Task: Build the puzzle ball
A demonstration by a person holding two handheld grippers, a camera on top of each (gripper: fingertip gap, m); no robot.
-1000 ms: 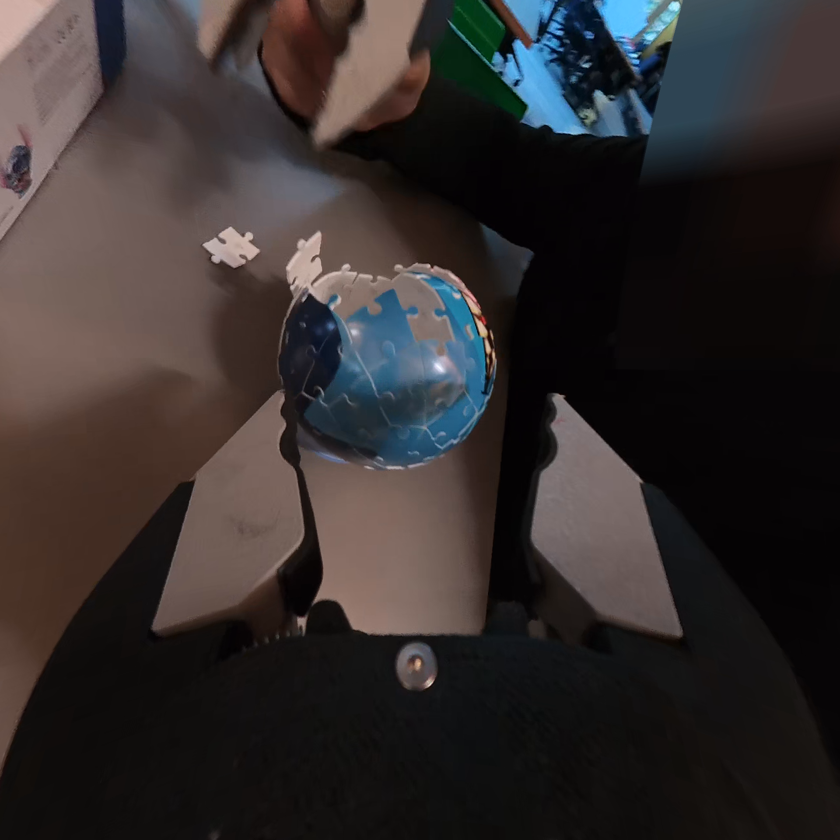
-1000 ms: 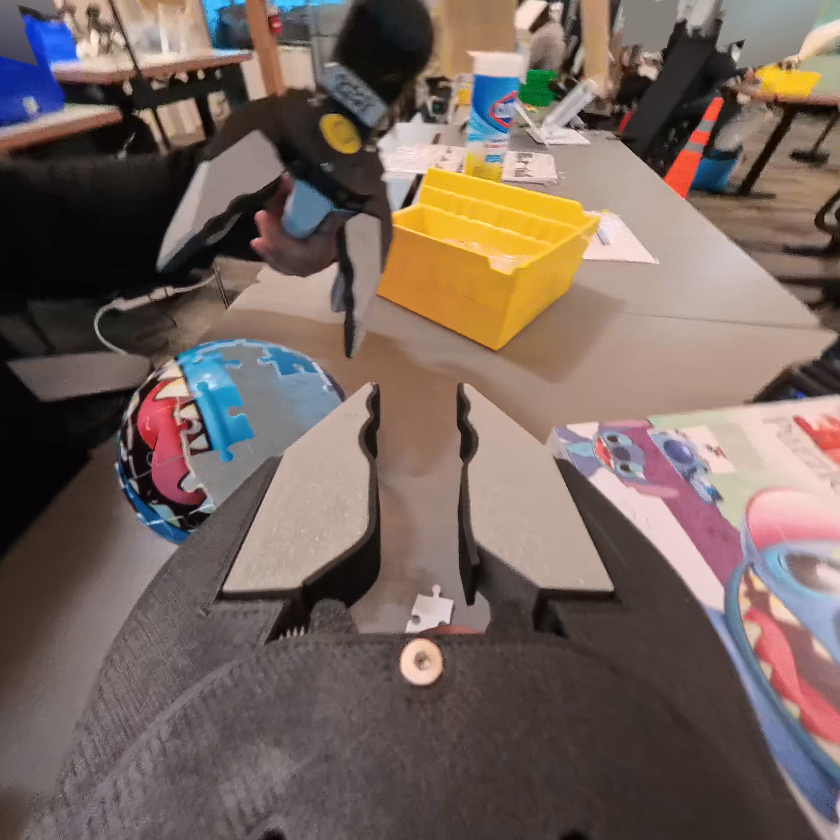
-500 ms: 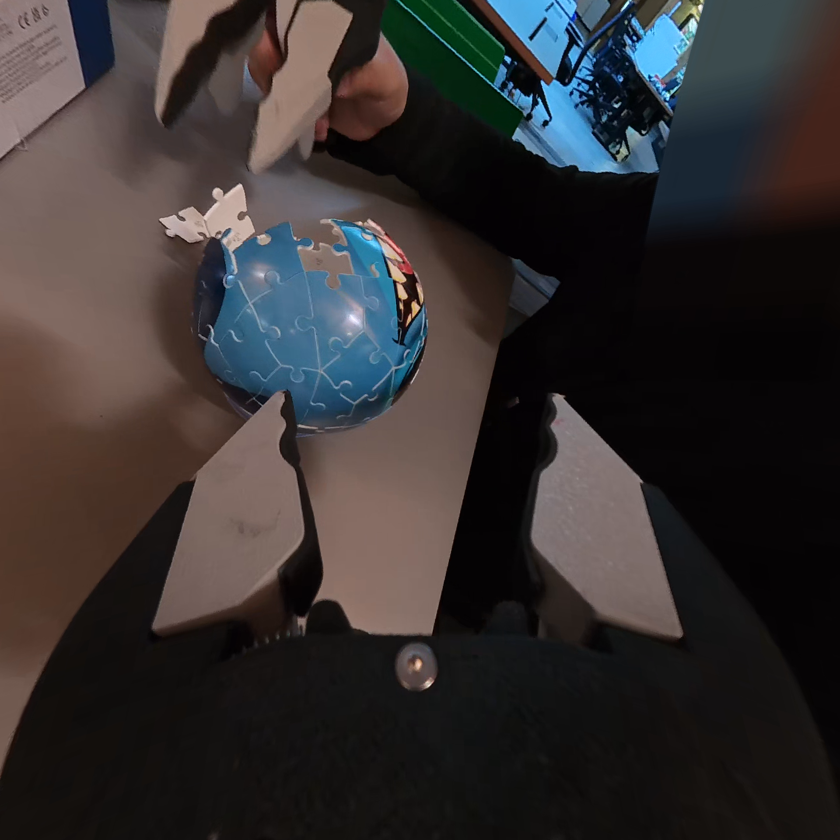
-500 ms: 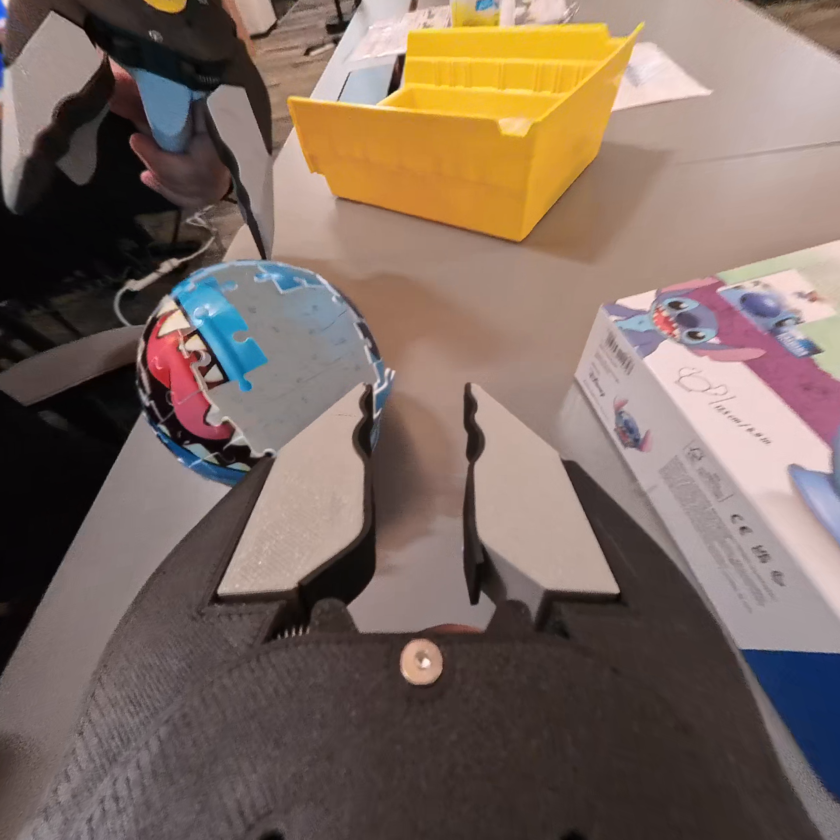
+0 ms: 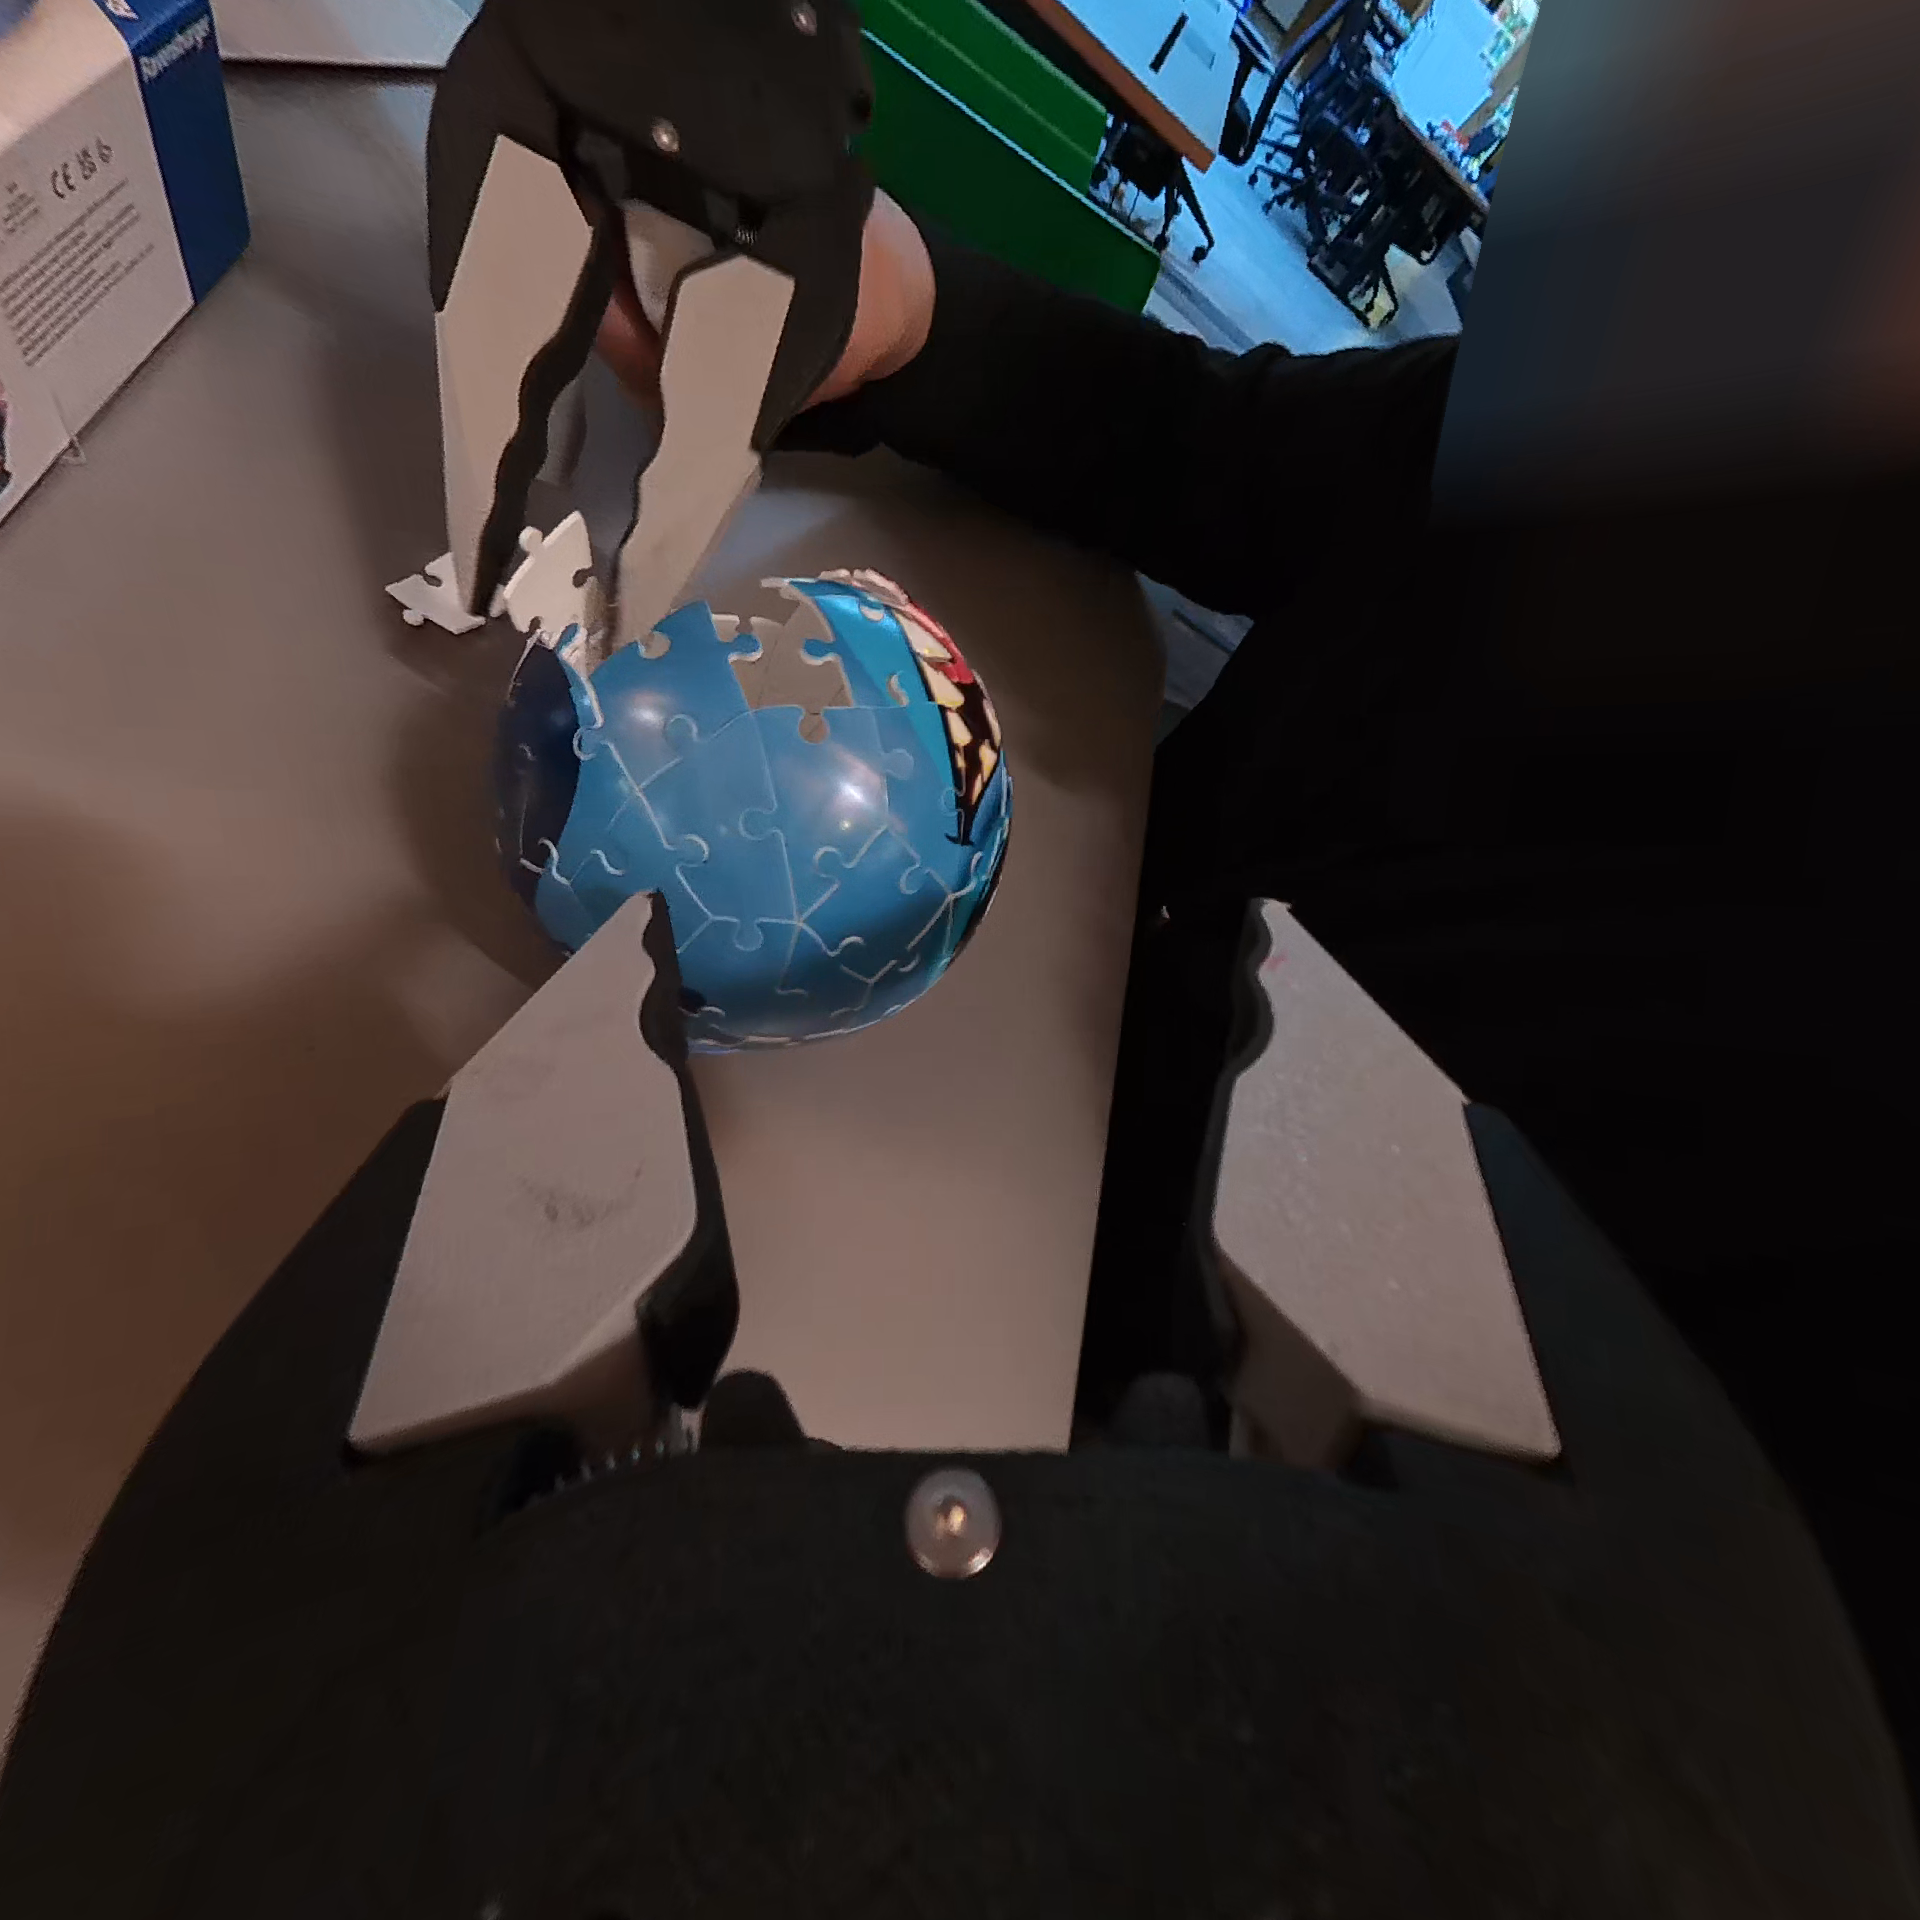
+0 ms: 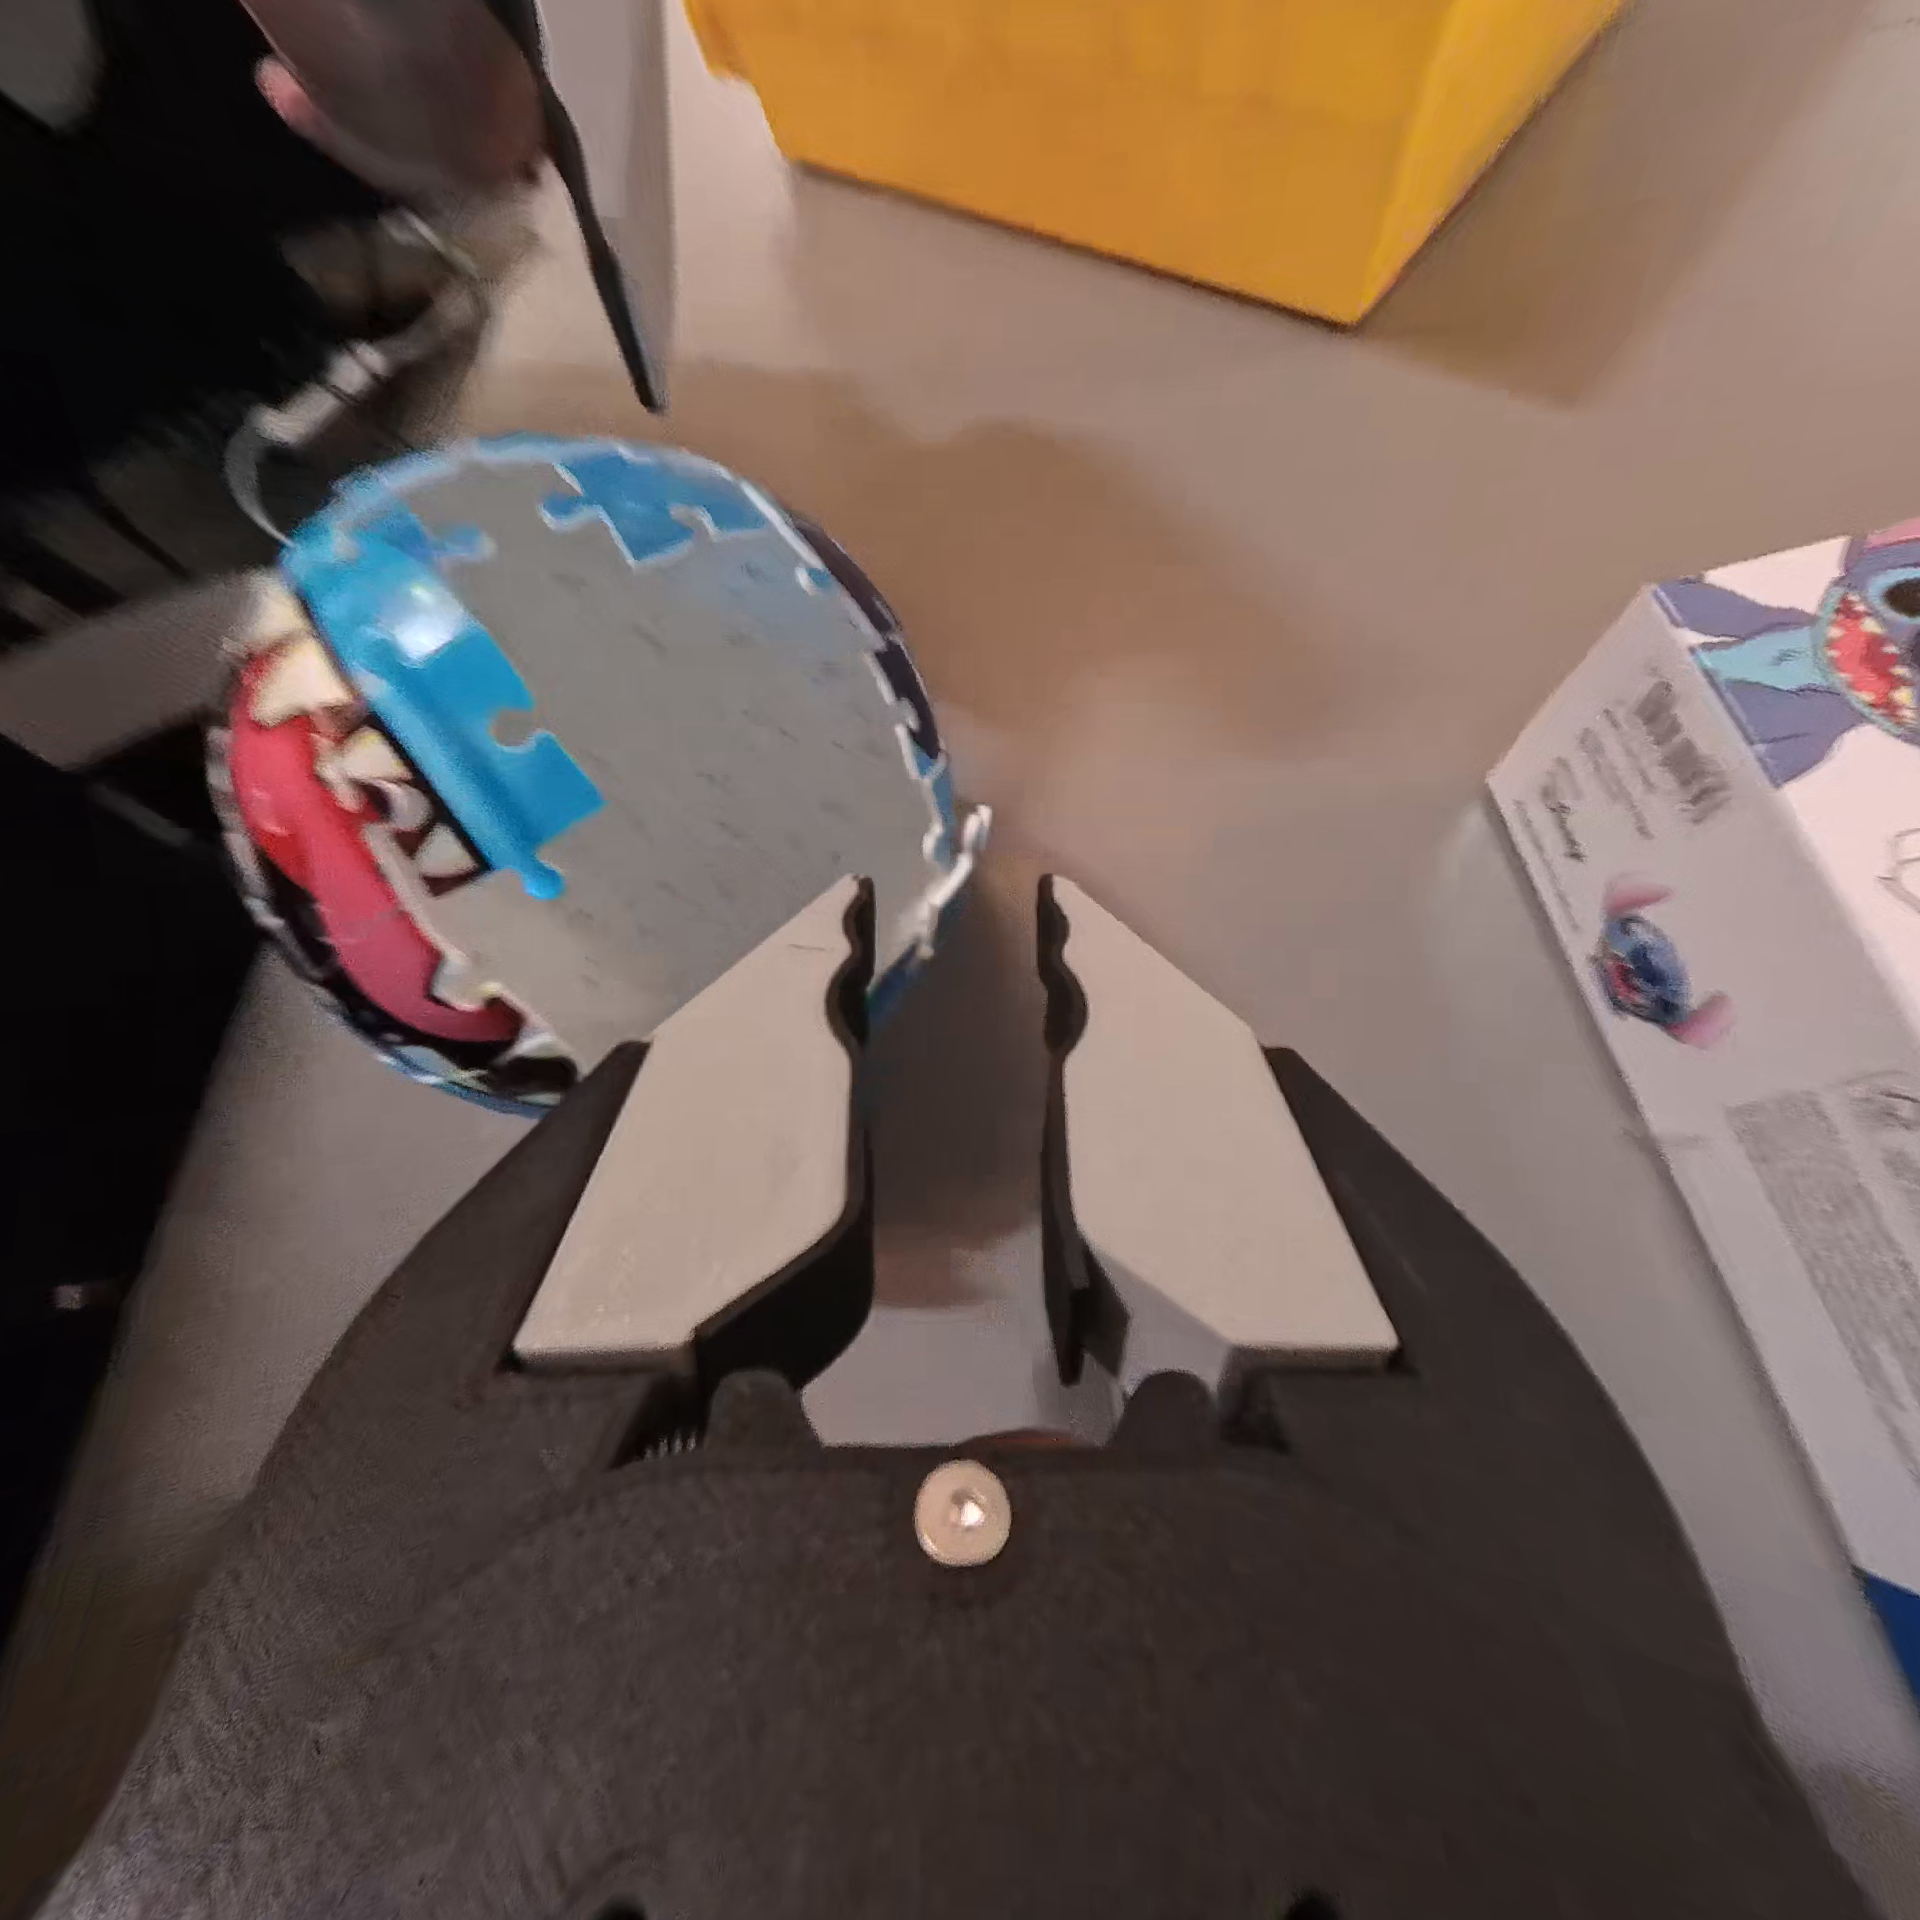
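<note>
Nearby, puzzle ball (image 5: 769,831) between parted left gripper (image 5: 951,940) and narrower, seemingly empty right gripper (image 6: 951,894), beside loose pieces (image 5: 499,582).

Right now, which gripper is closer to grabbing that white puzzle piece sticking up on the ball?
Probably the right gripper: its open fingertips hang right at the loose white piece on the puzzle ball. The left gripper, open wide, sits on the ball's other side.
</note>
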